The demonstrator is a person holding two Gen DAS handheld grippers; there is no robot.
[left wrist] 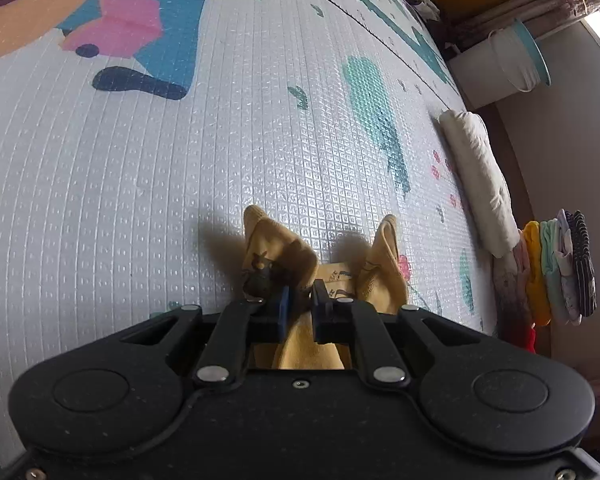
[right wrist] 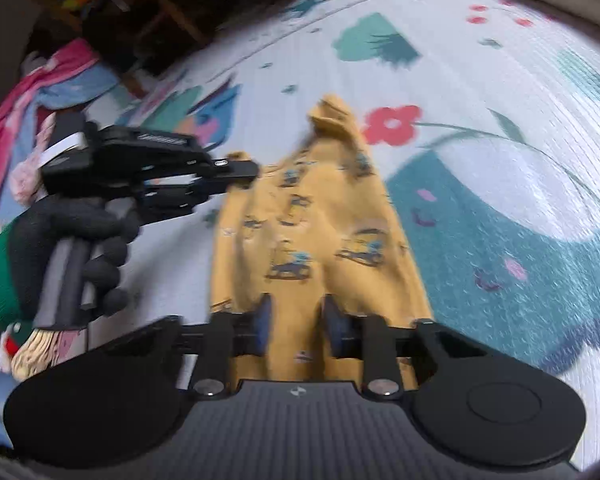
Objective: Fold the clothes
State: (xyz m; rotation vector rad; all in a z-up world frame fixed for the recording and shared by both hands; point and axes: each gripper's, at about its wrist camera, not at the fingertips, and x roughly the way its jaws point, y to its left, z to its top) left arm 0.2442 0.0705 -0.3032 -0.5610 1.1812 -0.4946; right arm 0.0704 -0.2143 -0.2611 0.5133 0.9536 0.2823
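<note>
Left wrist: white bucket [left wrist: 507, 62] beyond mat [left wrist: 180, 168], contents hidden.

Patterned play mat [left wrist: 180, 168]; white folded cloth [left wrist: 479, 180], clothes stack [left wrist: 555, 268] at edge.

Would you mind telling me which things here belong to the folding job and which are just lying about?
Part of the job:
yellow garment
left gripper, shut on its edge
right gripper, fabric between its jaws
stack of folded clothes
play mat, the work surface

Just lying about:
white rolled cloth
white bucket
pink and blue fabric pile
</note>
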